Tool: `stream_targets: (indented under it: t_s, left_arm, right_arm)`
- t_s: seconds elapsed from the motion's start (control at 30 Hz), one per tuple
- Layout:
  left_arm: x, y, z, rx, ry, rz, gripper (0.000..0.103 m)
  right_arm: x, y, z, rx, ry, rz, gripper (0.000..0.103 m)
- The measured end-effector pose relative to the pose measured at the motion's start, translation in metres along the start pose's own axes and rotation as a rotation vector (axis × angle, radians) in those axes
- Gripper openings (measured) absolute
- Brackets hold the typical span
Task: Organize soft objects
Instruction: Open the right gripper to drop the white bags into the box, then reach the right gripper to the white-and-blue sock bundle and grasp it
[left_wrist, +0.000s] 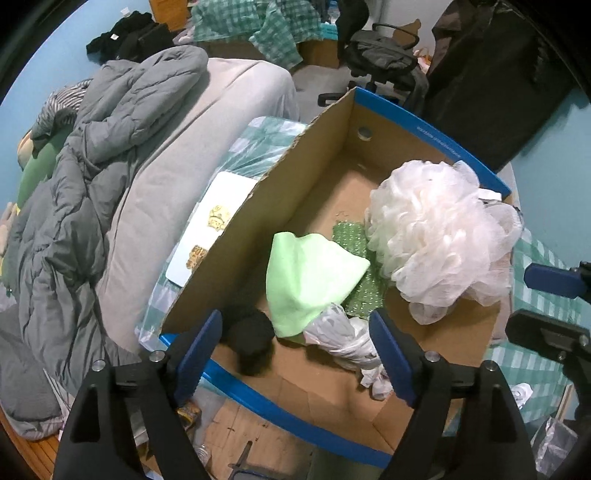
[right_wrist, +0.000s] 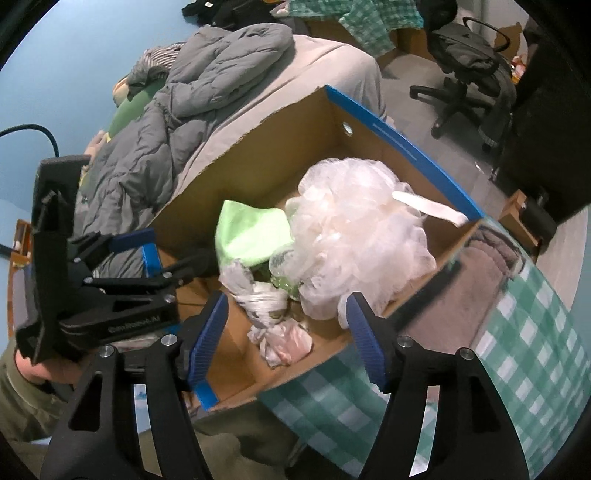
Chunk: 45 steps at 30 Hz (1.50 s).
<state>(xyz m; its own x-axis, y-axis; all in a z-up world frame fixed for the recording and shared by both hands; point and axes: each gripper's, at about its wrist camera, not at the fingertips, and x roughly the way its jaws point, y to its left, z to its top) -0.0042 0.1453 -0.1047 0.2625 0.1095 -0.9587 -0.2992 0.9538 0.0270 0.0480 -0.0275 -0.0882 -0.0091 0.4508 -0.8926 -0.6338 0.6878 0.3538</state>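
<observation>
A cardboard box with blue rims (left_wrist: 325, 155) (right_wrist: 280, 147) holds a white mesh bath pouf (left_wrist: 439, 236) (right_wrist: 354, 236), a light green cloth (left_wrist: 310, 280) (right_wrist: 251, 232), a green dotted cloth (left_wrist: 354, 243), a black soft item (left_wrist: 251, 339) and a crumpled white plastic bag (left_wrist: 343, 336) (right_wrist: 273, 317). My left gripper (left_wrist: 295, 354) is open and empty above the box's near end; it also shows in the right wrist view (right_wrist: 162, 251). My right gripper (right_wrist: 286, 332) is open and empty over the plastic bag; its fingers (left_wrist: 550, 280) show at the right edge of the left wrist view.
A bed with a grey duvet (left_wrist: 92, 192) (right_wrist: 192, 110) lies left of the box. A green checked cloth (right_wrist: 517, 350) covers the surface on the right, with a brown towel (right_wrist: 480, 273) beside the box. An office chair (right_wrist: 469, 70) stands behind. A white card (left_wrist: 207, 229) lies left of the box.
</observation>
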Motion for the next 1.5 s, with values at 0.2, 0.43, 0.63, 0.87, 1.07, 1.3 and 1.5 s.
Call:
stream_targets:
  t_s: [0.2, 0.43, 0.63, 0.87, 1.07, 1.3, 1.5]
  left_arm:
    - [-0.010, -0.004, 0.000, 0.001, -0.009, -0.021, 0.085]
    - [-0.025, -0.023, -0.005, 0.042, -0.029, -0.044, 0.085]
    - [-0.029, -0.048, -0.013, 0.118, -0.036, -0.050, 0.085]
    - [-0.032, -0.076, -0.023, 0.165, -0.030, -0.095, 0.085]
    - [-0.031, -0.102, -0.029, 0.207, -0.017, -0.112, 0.085]
    - [-0.031, -0.134, -0.039, 0.257, -0.001, -0.140, 0.085]
    - [-0.030, -0.162, -0.053, 0.314, 0.010, -0.150, 0.085]
  right_arm:
    - [-0.013, -0.003, -0.014, -0.001, -0.015, -0.025, 0.068]
    - [-0.029, -0.015, -0.031, 0.016, -0.025, -0.054, 0.072]
    - [-0.042, -0.028, -0.047, 0.044, -0.031, -0.057, 0.073]
    - [-0.059, -0.049, -0.070, 0.074, -0.041, -0.081, 0.075]
    - [-0.067, -0.074, -0.098, 0.125, -0.025, -0.106, 0.075]
    - [-0.072, -0.098, -0.129, 0.149, 0.005, -0.134, 0.075]
    - [-0.077, -0.118, -0.151, 0.161, 0.015, -0.152, 0.075]
